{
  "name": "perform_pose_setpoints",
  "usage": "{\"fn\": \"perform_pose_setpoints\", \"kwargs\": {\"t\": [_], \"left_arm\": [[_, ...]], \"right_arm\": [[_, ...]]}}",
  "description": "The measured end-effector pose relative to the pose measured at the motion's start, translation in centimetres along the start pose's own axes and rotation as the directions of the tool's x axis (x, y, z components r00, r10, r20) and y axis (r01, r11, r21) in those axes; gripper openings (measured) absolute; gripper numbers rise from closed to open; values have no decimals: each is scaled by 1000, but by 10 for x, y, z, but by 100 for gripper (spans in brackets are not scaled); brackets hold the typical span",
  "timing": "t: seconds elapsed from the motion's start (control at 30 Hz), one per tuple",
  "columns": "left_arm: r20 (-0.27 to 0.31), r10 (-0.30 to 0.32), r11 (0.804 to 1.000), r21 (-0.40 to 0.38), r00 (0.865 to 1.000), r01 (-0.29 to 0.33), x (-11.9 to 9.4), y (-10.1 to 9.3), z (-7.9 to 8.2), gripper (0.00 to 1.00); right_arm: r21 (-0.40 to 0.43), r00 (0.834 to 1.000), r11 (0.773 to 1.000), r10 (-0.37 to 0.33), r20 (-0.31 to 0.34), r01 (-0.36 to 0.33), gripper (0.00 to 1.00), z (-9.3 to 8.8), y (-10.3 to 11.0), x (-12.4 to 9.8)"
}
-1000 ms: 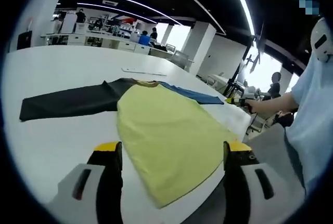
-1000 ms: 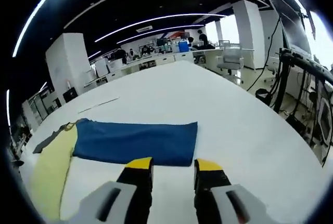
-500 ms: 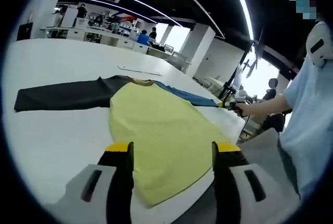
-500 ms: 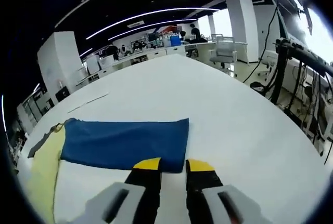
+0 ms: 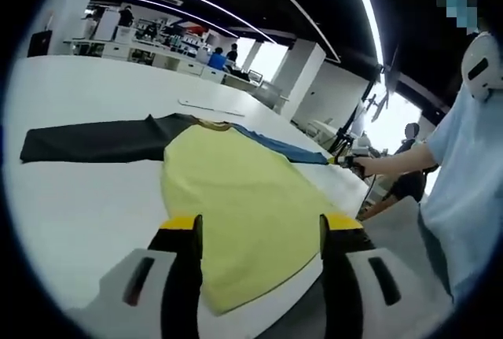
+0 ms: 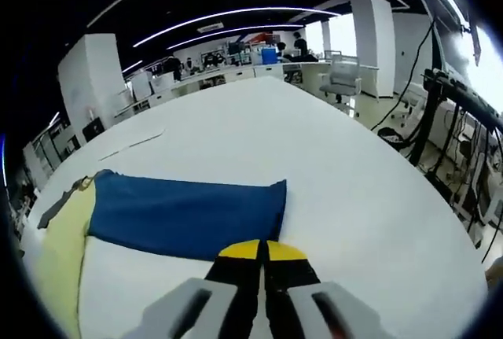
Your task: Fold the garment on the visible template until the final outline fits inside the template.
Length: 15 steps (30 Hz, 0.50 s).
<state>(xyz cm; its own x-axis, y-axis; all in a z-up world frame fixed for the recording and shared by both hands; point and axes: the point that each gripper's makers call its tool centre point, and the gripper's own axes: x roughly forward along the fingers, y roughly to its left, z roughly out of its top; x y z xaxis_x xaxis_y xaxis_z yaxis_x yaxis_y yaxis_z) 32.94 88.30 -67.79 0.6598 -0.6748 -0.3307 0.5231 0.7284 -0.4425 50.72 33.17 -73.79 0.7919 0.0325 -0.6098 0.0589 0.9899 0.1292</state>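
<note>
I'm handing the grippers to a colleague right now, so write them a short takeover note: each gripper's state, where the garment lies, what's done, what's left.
Left gripper: jaws open, straddling the hem of the yellow body near the table edge.
Right gripper: jaws together at the near edge of the blue sleeve; whether cloth is pinched cannot be told.
Garment: flat on the white table, black sleeve and blue sleeve both spread outward.
Done: no fold visible.
Left: fold sleeves in, then the body. No template outline can be made out.

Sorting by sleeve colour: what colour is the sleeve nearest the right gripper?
Blue sleeve, clearest in the right gripper view.
</note>
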Motion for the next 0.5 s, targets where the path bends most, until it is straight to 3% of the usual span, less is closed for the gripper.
{"fn": "perform_pose_setpoints", "kwargs": {"t": [0.23,0.37,0.5], "left_arm": [[19,-17,1000,15,1000,17,1,-3,4,56],[39,-29,999,17,999,28,1,-5,7,55],[33,-41,998,41,999,39,1,-9,6,55]], "right_arm": [[-49,998,998,39,46,-36,0,28,23,-11],[-119,995,989,88,48,-82,0,42,48,-13],[-121,983,980,165,78,-155,0,59,83,-13]]}}
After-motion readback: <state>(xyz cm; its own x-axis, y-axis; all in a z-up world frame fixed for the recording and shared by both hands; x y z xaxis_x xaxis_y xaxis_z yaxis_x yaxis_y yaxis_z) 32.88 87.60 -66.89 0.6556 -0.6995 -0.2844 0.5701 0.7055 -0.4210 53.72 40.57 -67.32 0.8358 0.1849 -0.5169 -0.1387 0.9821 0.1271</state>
